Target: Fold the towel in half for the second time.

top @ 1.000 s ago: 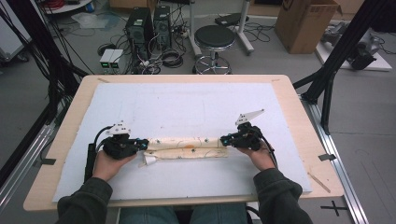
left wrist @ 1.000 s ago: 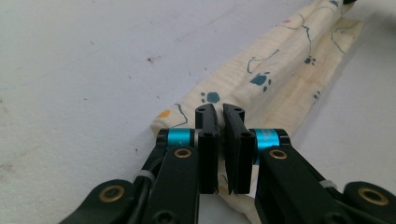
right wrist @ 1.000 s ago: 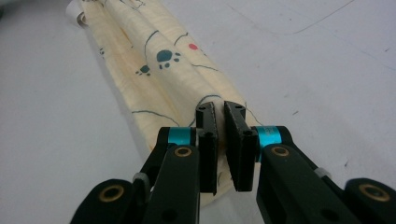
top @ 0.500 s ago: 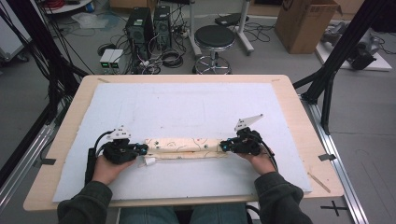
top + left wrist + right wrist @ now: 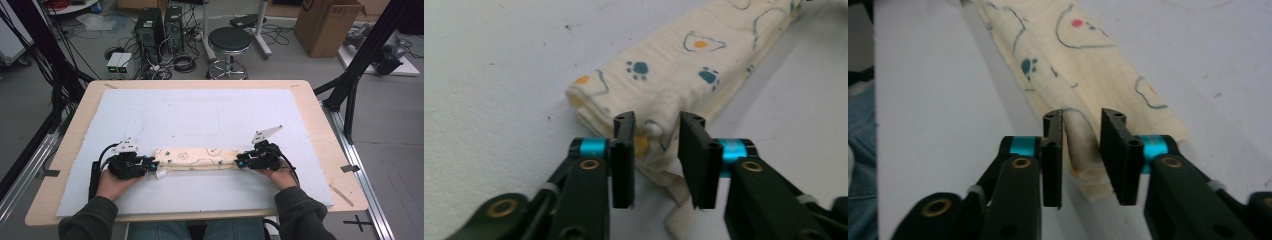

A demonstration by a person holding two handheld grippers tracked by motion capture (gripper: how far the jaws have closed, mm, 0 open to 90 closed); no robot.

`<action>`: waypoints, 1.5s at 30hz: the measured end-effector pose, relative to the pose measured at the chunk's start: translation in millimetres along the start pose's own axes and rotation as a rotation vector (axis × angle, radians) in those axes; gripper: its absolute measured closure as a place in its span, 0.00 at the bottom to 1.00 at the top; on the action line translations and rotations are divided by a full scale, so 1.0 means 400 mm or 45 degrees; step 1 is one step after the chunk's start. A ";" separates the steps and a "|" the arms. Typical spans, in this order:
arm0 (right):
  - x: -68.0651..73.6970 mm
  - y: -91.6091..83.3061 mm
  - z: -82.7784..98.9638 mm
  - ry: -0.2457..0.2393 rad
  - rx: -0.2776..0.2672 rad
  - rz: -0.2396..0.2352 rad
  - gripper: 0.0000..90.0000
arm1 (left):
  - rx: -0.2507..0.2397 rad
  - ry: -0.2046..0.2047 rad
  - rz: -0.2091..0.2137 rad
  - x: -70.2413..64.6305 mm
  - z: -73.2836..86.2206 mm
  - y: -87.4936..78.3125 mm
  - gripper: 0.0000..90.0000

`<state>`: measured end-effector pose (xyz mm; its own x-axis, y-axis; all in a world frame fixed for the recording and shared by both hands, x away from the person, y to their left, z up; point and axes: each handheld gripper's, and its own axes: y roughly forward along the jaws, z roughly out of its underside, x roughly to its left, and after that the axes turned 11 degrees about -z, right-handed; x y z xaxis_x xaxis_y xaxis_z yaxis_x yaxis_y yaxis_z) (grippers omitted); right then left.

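A folded paw-print cloth [image 5: 197,158] was laid along the near part of the white mat [image 5: 200,115]. The jaws of the left gripper [image 5: 150,163] and right gripper [image 5: 241,161] had just been opening, partly parted, with the cloth's ends between them, unpressed.

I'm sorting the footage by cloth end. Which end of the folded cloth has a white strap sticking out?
The end at the left tongs: a white strap pokes out of the folded cloth there; the other end shows none.

Soft matt printed cotton cloth [image 5: 197,158]
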<state>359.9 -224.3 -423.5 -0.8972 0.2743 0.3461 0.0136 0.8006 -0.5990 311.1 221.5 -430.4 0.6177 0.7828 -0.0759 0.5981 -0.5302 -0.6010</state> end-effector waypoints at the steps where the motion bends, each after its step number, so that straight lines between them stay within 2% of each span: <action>1: 0.001 -0.003 -0.002 0.005 -0.012 -0.016 0.70 | -0.010 -0.001 0.007 0.001 -0.001 -0.006 0.70; 4: 0.008 -0.018 -0.013 -0.006 -0.058 -0.022 0.65 | -0.039 -0.014 0.015 0.003 -0.012 -0.018 0.61; 6: 0.010 -0.026 -0.024 -0.009 -0.085 -0.028 0.64 | -0.054 -0.004 0.015 0.002 -0.027 -0.023 0.58; 10: 0.016 -0.018 -0.057 -0.029 -0.089 -0.032 0.67 | -0.094 0.002 0.029 -0.012 -0.068 -0.017 0.57; 11: 0.018 -0.011 -0.066 -0.034 -0.085 -0.028 0.70 | -0.092 0.021 0.035 -0.018 -0.079 -0.011 0.60; 13: 0.020 0.011 -0.088 -0.048 -0.057 -0.024 0.77 | -0.078 0.045 0.043 -0.036 -0.096 0.009 0.72; 15: 0.023 0.029 -0.104 -0.062 -0.034 -0.019 0.88 | -0.037 0.090 0.041 -0.054 -0.111 0.035 0.86; 16: 0.022 0.041 -0.113 -0.065 -0.022 -0.033 0.90 | -0.014 0.103 0.052 -0.064 -0.119 0.054 0.91; 19: 0.026 0.079 -0.138 -0.079 0.017 -0.046 0.95 | 0.024 0.146 0.072 -0.095 -0.132 0.095 0.96; 21: 0.026 0.105 -0.150 -0.098 0.036 -0.058 0.96 | 0.057 0.173 0.076 -0.108 -0.135 0.117 0.97; 25: 0.025 0.144 -0.156 -0.089 0.094 -0.064 0.96 | 0.121 0.204 0.075 -0.120 -0.130 0.145 0.98; 31: 0.035 0.177 -0.155 -0.122 0.197 -0.061 0.96 | 0.167 0.257 0.076 -0.131 -0.121 0.149 0.98; 34: 0.038 0.183 -0.152 -0.131 0.225 -0.056 0.96 | 0.203 0.268 0.069 -0.133 -0.110 0.152 0.97; 40: 0.041 0.189 -0.133 -0.137 0.251 -0.038 0.96 | 0.189 0.247 0.068 -0.121 -0.094 0.143 0.96; 45: 0.038 0.178 -0.112 -0.139 0.217 -0.029 0.95 | 0.170 0.236 0.058 -0.112 -0.083 0.130 0.95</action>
<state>367.2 -139.3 -428.4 -0.9391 0.1901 0.2863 -0.0740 0.7018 -0.7086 331.3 148.1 -431.7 0.7331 0.6792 0.0344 0.5020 -0.5063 -0.7012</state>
